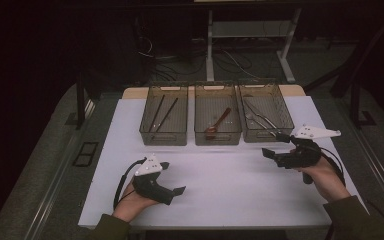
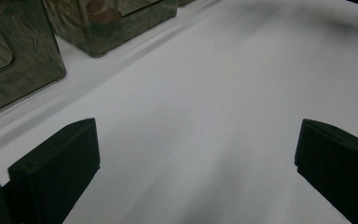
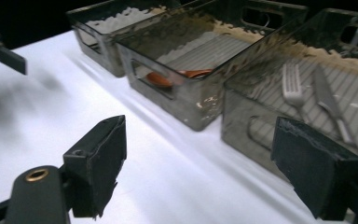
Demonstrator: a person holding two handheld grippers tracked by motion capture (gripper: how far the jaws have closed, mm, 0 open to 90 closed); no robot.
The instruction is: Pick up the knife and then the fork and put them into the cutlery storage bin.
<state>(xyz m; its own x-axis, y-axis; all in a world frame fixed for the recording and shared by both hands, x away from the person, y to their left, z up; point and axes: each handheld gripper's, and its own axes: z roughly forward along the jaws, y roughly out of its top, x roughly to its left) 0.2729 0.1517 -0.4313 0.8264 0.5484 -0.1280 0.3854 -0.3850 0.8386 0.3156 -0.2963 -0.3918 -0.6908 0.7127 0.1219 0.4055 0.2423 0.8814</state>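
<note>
Partly cropped – chopsticks bin (image 2: 9, 60)

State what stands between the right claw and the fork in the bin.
The bin's near wall stands between the open right claw and the fork; from above, nothing visible covers the fork.

In the left gripper view both jaws are cut by the bottom edge, and the two bins there, the nearer bin (image 2: 14, 60) and the next bin (image 2: 112, 23), run off the top and left. Something reddish shows through the wall of the next one, too blurred to name. In the right gripper view the spoon (image 3: 177, 74) is half hidden behind its bin's wall, the knife (image 3: 331, 102) runs out of sight behind the right jaw, and the other gripper (image 3: 0, 53) is clipped at the left edge. In the high view the sticks (image 1: 161, 114) in the left bin are too thin to identify.
</note>
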